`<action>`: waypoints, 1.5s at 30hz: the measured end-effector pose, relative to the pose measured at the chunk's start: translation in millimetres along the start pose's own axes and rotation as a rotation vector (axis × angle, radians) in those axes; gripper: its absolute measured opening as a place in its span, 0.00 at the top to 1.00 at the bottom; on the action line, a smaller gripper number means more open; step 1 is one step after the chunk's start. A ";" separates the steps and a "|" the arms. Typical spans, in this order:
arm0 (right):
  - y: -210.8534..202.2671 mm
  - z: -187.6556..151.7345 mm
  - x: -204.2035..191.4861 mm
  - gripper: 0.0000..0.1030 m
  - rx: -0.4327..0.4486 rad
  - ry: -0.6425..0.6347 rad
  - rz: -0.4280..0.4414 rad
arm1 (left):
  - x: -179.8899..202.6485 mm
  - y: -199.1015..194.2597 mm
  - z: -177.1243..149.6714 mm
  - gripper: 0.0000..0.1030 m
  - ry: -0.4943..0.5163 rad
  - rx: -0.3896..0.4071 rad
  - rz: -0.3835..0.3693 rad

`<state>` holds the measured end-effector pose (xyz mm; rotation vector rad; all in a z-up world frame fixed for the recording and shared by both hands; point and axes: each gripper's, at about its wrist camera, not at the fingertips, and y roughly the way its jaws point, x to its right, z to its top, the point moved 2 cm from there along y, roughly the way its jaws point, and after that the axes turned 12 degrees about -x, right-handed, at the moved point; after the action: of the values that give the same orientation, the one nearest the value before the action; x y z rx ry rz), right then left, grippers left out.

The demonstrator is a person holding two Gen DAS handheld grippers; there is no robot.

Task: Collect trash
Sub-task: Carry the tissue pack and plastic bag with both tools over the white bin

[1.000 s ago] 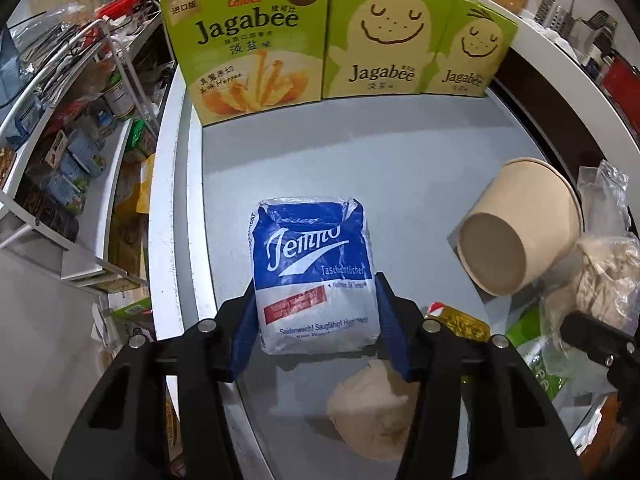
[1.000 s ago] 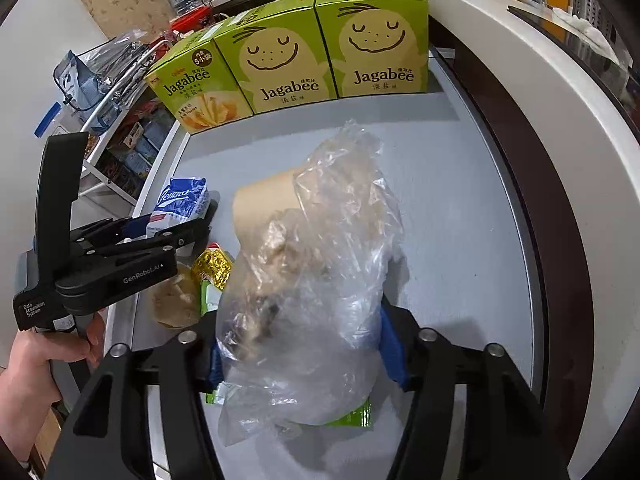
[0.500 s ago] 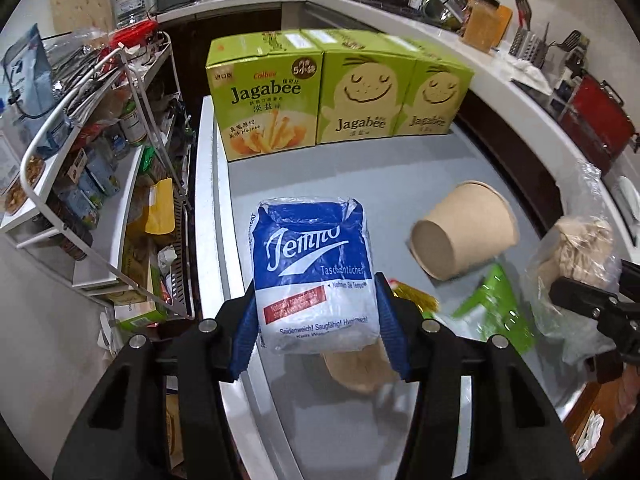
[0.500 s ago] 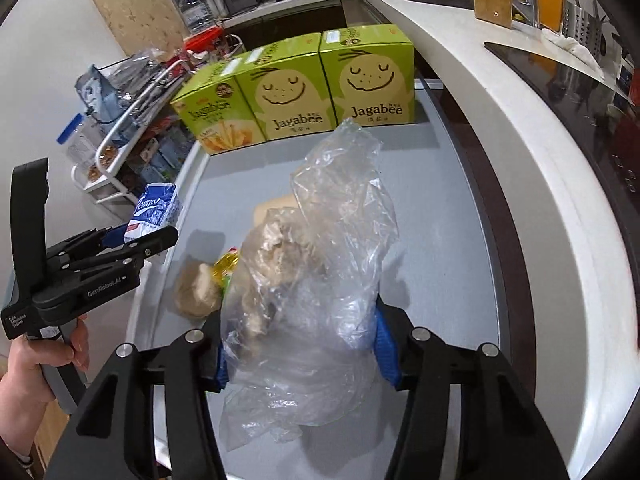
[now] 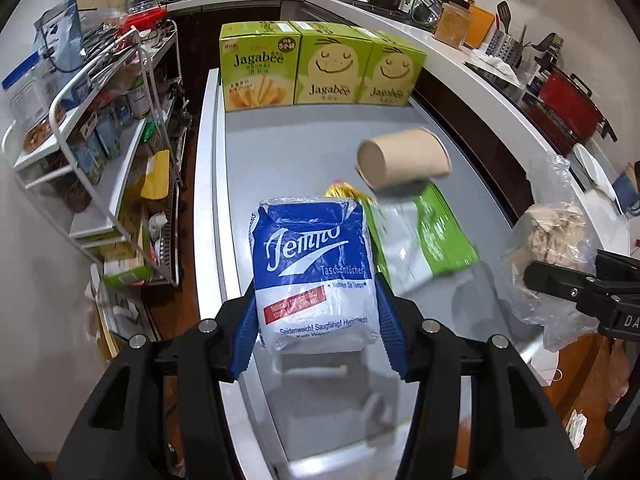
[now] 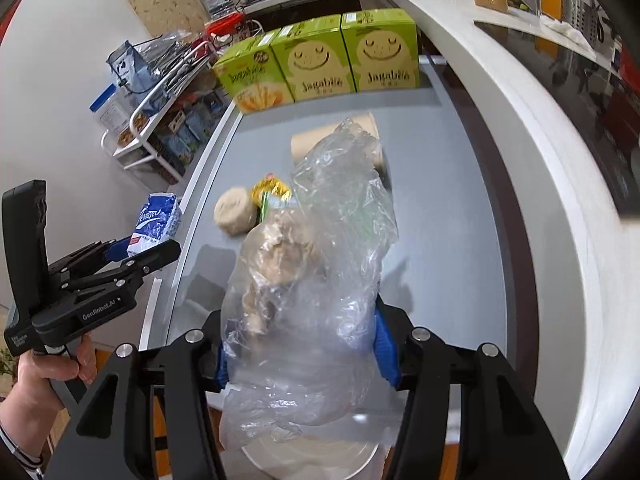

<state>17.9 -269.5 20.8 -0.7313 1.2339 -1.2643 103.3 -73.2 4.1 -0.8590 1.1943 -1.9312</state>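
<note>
My left gripper [image 5: 318, 332] is shut on a blue and white Tempo tissue pack [image 5: 314, 272] and holds it above the near end of the grey counter [image 5: 288, 140]. My right gripper [image 6: 298, 350] is shut on a clear plastic bag [image 6: 316, 288] with crumpled brown paper inside, held above the counter's near edge. On the counter lie a brown paper cup [image 5: 404, 158] on its side, a green and white wrapper [image 5: 424, 240], a gold wrapper [image 6: 270, 190] and a tan paper wad [image 6: 235, 210]. The left gripper [image 6: 132, 250] also shows in the right wrist view.
Three green Jagabee boxes [image 5: 320, 68] stand at the counter's far end. A white wire rack [image 5: 100, 128] with groceries stands to the left. A raised white worktop [image 6: 520, 120] runs along the right. A round white rim [image 6: 312, 460] shows below the bag.
Both grippers have lifted and pulled back toward the counter's near end with their loads. The cup, wrappers and wad stay on the counter.
</note>
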 end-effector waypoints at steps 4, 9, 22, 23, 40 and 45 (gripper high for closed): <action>-3.2 -20.0 -4.3 0.49 -0.010 0.006 0.015 | 10.7 -6.7 -20.3 0.48 0.008 -0.002 0.005; -12.8 -35.9 -9.3 0.49 -0.006 0.000 0.031 | 18.6 -14.9 -39.0 0.48 0.009 0.004 0.010; -33.3 -77.0 -25.9 0.49 -0.018 -0.077 0.040 | 32.9 -40.3 -84.6 0.48 0.016 0.015 0.028; -34.1 -80.4 -27.0 0.49 -0.022 -0.082 0.041 | 34.8 -42.1 -88.2 0.48 0.022 0.015 0.031; -20.4 -133.6 -39.2 0.49 -0.152 -0.182 0.043 | 55.9 -41.2 -141.7 0.48 0.118 -0.069 0.042; 0.8 -149.7 -33.4 0.49 -0.216 -0.188 0.020 | 60.1 -28.4 -162.1 0.48 0.143 -0.124 0.047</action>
<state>-118.8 -206.2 -8.2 -0.9690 1.2308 -1.0299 -67.4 -39.6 -17.1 -0.7593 1.4191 -1.9230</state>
